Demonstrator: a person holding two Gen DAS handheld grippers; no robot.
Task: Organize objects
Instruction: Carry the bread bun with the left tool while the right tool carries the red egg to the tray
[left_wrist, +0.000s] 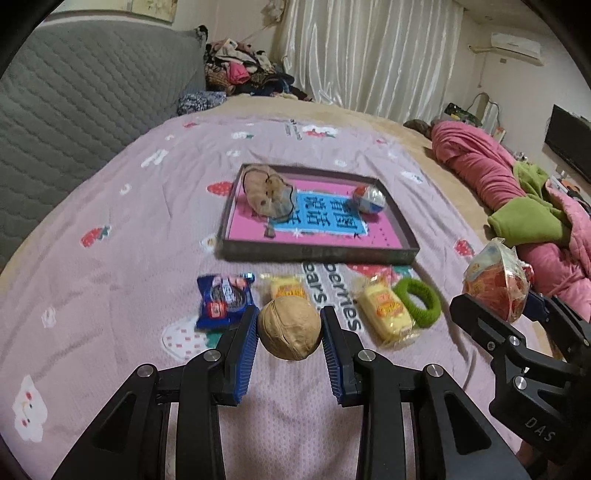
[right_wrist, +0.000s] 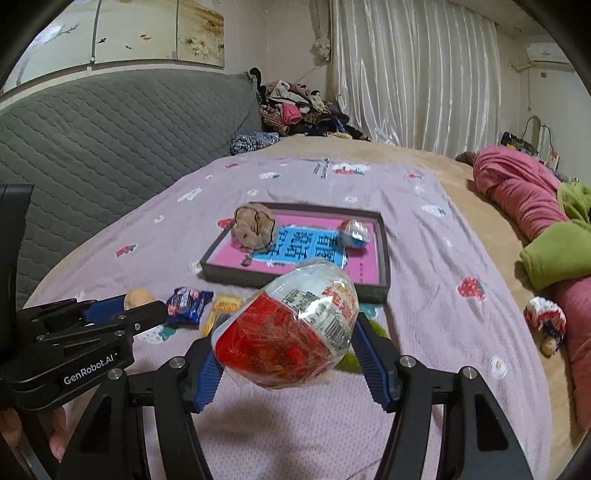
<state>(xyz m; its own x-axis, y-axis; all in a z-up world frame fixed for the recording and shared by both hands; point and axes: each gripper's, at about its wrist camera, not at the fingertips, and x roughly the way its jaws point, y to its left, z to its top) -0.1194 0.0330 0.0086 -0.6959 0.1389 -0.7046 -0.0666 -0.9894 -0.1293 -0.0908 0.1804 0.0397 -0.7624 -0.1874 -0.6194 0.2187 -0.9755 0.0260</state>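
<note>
My left gripper (left_wrist: 289, 332) is shut on a tan walnut (left_wrist: 289, 328) and holds it above the pink bedspread. My right gripper (right_wrist: 291, 354) is shut on a red and clear egg-shaped snack packet (right_wrist: 288, 328), lifted off the bed; it also shows in the left wrist view (left_wrist: 496, 284). Ahead lies a shallow grey tray with a pink floor (left_wrist: 317, 254) (right_wrist: 384, 258). In it sit a brown scrunchie-like bundle (left_wrist: 267, 194) (right_wrist: 255, 227) and a small red, white and blue egg (left_wrist: 369, 199) (right_wrist: 355, 232).
On the bedspread before the tray lie a blue cookie packet (left_wrist: 225, 301) (right_wrist: 188, 304), two yellow wrapped cakes (left_wrist: 386, 314) (left_wrist: 286, 286) and a green hair tie (left_wrist: 419, 302). A pink and green quilt (left_wrist: 517, 199) lies right. A grey headboard (left_wrist: 74, 103) stands left.
</note>
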